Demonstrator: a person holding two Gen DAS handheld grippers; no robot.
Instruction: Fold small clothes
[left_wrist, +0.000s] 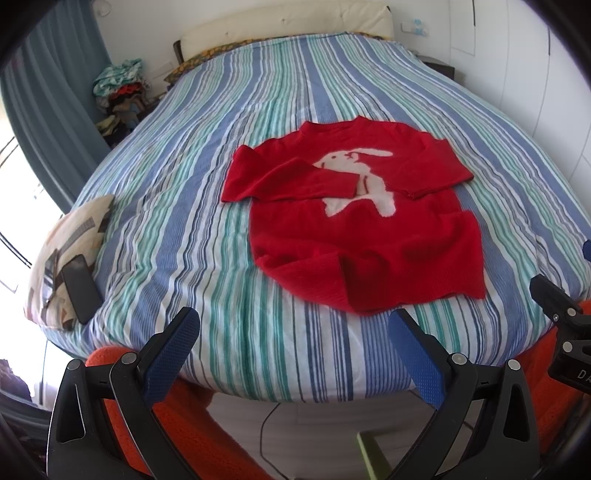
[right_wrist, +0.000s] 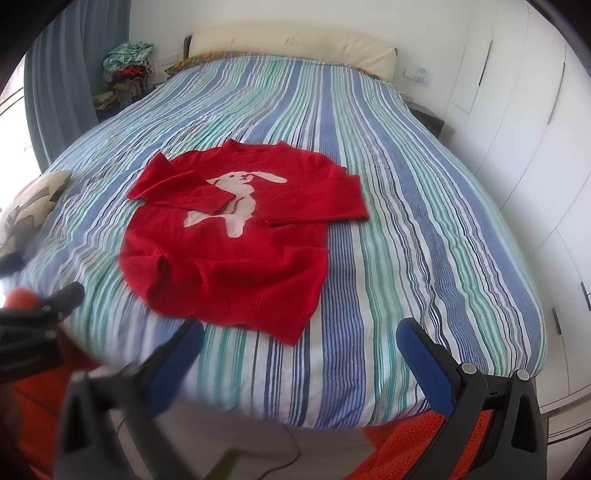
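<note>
A small red sweater (left_wrist: 354, 236) with a white rabbit on its chest lies face up on the striped bed, both sleeves folded in across the chest; it also shows in the right wrist view (right_wrist: 236, 258). My left gripper (left_wrist: 295, 332) is open and empty, held above the bed's near edge, just short of the sweater's hem. My right gripper (right_wrist: 299, 347) is open and empty, near the hem's right corner. The right gripper's body shows at the right edge of the left wrist view (left_wrist: 565, 325).
The bed (left_wrist: 229, 280) has a blue, green and white striped cover. A patterned cushion (left_wrist: 70, 240) with a black phone (left_wrist: 81, 288) on it lies at the bed's left edge. A clothes pile (left_wrist: 122, 92) stands by the curtain. White wardrobes (right_wrist: 517, 110) line the right. An orange rug (right_wrist: 417, 443) and a cable lie below.
</note>
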